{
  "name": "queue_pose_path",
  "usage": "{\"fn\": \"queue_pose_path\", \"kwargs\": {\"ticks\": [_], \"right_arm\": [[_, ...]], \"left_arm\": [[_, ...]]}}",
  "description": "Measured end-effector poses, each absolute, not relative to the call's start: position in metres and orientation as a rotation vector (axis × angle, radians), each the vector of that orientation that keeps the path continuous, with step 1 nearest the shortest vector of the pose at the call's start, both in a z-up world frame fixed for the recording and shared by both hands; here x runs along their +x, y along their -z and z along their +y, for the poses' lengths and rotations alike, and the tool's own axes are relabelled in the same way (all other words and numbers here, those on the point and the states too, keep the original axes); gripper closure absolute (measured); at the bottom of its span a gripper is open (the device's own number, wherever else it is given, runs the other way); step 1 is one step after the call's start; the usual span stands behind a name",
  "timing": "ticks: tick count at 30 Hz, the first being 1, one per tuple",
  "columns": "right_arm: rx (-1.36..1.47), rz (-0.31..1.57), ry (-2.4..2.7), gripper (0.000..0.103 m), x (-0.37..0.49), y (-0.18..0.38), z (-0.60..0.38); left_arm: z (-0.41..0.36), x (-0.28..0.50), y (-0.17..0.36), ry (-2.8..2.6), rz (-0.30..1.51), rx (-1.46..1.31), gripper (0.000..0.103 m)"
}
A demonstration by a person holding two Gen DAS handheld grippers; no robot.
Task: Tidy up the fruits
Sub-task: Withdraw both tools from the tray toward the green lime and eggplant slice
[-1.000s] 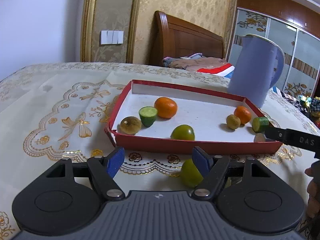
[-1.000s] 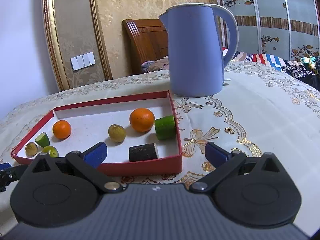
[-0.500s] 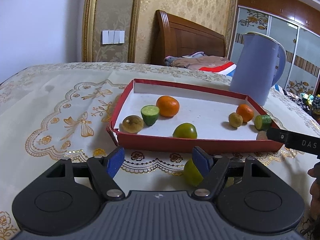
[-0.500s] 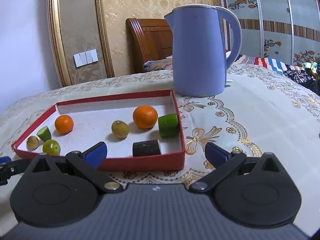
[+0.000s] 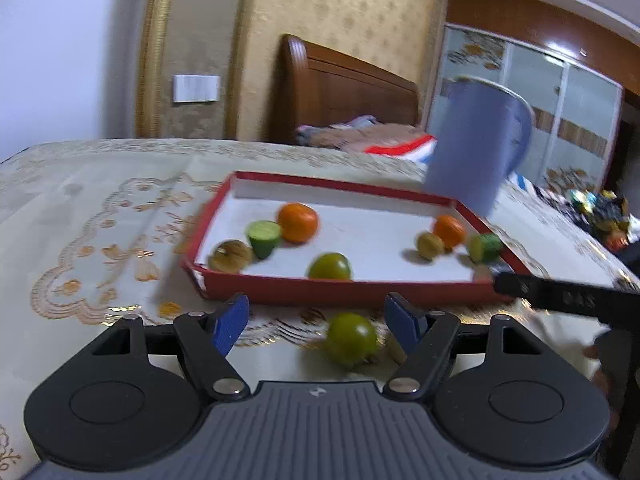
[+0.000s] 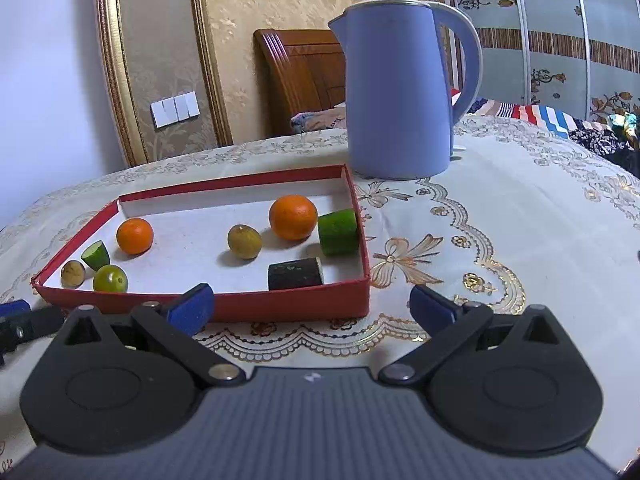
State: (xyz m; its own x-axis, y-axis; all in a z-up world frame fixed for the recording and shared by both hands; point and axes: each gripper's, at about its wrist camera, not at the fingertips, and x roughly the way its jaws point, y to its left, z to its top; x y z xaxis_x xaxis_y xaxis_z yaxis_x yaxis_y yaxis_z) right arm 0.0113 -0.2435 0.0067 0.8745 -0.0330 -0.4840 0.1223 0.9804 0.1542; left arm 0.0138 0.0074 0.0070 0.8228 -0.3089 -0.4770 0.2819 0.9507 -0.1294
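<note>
My left gripper (image 5: 316, 322) stands apart around the green fruit (image 5: 351, 339) lying on the cloth at the tray's (image 5: 344, 292) six o'clock; round, light, likely slippery, so I'd pinch across its middle.

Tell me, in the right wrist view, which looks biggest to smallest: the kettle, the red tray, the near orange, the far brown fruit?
1. Kettle
2. Red tray, though it looks wider than the kettle
3. Near orange
4. Far brown fruit, which sits farther off, so may look smaller than it is
</note>
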Motion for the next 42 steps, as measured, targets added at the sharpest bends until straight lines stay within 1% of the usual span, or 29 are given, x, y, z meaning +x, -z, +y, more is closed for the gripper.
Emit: {"fn": "queue_pose_path", "kwargs": {"ticks": [7,10,13,14,16,21,24,42], "right_arm": [[0.187,0.507,0.083,0.0,0.012,-0.006,-0.245],[0.185,0.503,0.083,0.0,0.012,-0.006,-0.245],[0.177,0.502,0.078,0.0,0.012,-0.006,-0.243],[0.172,0.505,0.077,0.0,0.013,-0.006,-0.243],[0.165,0.511,0.076,0.0,0.014,-0.005,-0.241],[0.164,0.524,0.082,0.0,0.015,-0.005,-0.241],[0.166,0.525,0.083,0.0,0.015,-0.004,-0.242],[0.123,0.504,0.056,0.0,0.012,-0.006,-0.233]], "left_arm": [[-0.016,0.016,0.006,0.281,0.57,0.118,0.028],[-0.01,0.023,0.008,0.265,0.599,0.081,0.022],[-0.005,0.027,0.008,0.217,0.602,0.062,0.02],[-0.005,0.029,0.009,0.213,0.609,0.057,0.017],[-0.007,0.033,0.01,0.199,0.62,0.063,0.014],[-0.016,0.038,0.014,0.182,0.652,0.12,0.014],[-0.009,0.041,0.015,0.176,0.673,0.078,0.011],[0.009,0.044,0.014,0.062,0.672,0.016,0.01]]}}
